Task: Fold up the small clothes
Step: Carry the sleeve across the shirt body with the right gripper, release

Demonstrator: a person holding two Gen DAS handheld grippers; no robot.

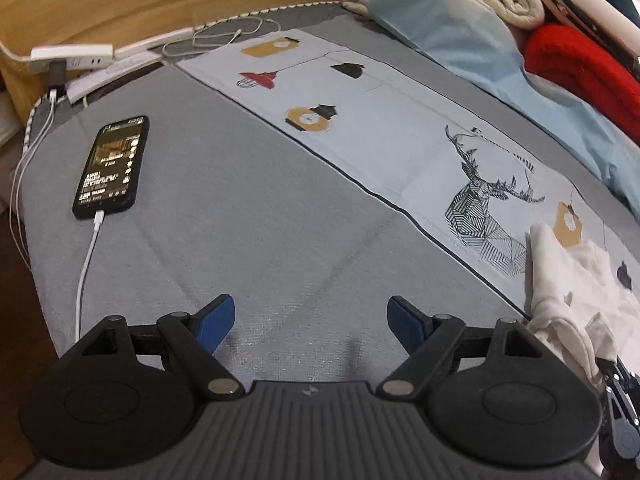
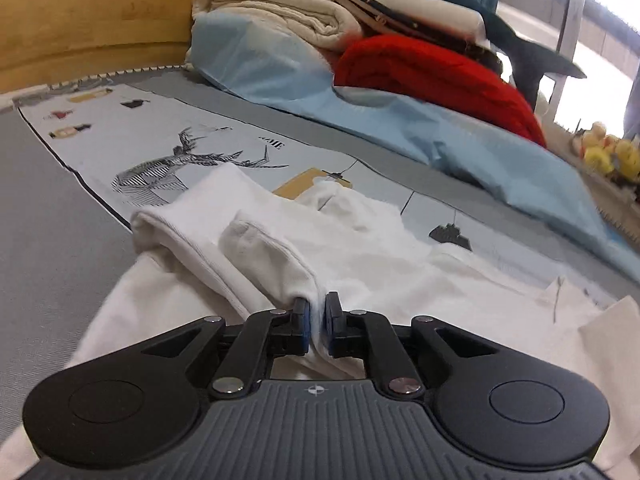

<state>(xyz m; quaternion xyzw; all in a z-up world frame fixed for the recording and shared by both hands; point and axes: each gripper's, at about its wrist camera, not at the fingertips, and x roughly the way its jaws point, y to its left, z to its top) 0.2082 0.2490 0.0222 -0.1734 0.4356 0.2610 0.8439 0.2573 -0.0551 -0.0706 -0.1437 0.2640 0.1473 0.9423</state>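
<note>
A grey woven bed cover [image 1: 248,208] with a pale printed deer panel fills both views. The right gripper [image 2: 316,320] is clenched on a bunched fold of the small white cotton garment [image 2: 360,256], which lies rumpled across the panel. The left gripper [image 1: 310,322] hangs spread and empty above the grey fabric, with the charging black smartphone [image 1: 112,166] well off to its left. With only one thin pinch holding, a pull could slip the cloth free or drag it skewed.

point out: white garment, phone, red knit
white garment [image 2: 360,248], right wrist view, crumpled middle.
phone [image 1: 112,166], left wrist view, lit screen.
red knit [image 2: 432,72], right wrist view, top of the fold.
</note>
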